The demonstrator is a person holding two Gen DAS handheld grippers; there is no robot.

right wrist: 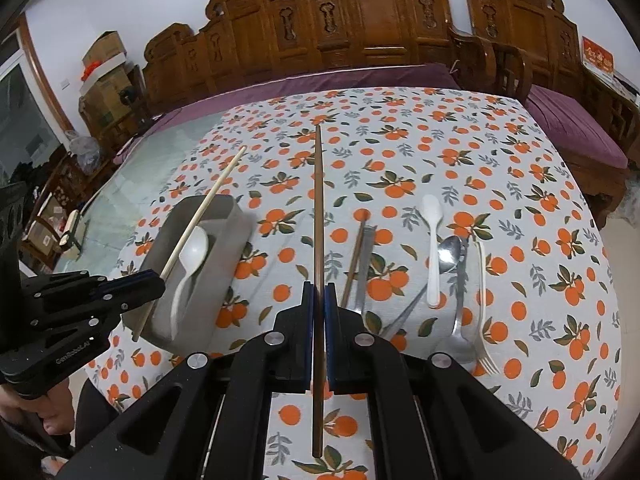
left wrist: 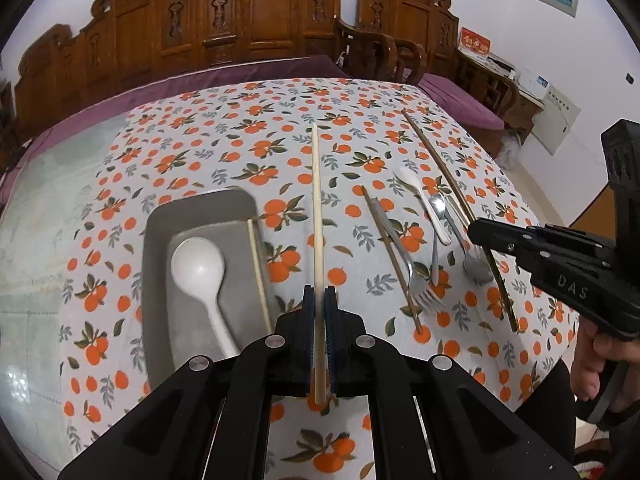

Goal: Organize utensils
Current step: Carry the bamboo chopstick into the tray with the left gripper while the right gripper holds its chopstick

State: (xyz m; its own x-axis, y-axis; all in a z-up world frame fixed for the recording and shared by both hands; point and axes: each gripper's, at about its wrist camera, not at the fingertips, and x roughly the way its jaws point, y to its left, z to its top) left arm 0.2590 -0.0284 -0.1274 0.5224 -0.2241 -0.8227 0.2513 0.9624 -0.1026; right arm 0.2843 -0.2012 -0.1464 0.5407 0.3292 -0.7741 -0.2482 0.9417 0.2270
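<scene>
My left gripper (left wrist: pixel 319 294) is shut on a light wooden chopstick (left wrist: pixel 316 200), held just right of the grey tray (left wrist: pixel 160 224). The tray holds a white spoon (left wrist: pixel 200 268) and another light chopstick (left wrist: pixel 258 272). My right gripper (right wrist: pixel 319 290) is shut on a dark brown chopstick (right wrist: pixel 319 208), held above the cloth. In the right wrist view the left gripper (right wrist: pixel 156 280) holds the light chopstick (right wrist: pixel 204 208) over the tray (right wrist: pixel 236 220).
On the orange-print tablecloth (right wrist: pixel 480 152) lie a second dark chopstick (right wrist: pixel 354 256), a metal fork (left wrist: pixel 404 264), a white plastic spoon (right wrist: pixel 432 240), a metal spoon (right wrist: pixel 452 252) and a white plastic fork (right wrist: pixel 484 308). Carved wooden chairs (right wrist: pixel 360 20) stand behind the table.
</scene>
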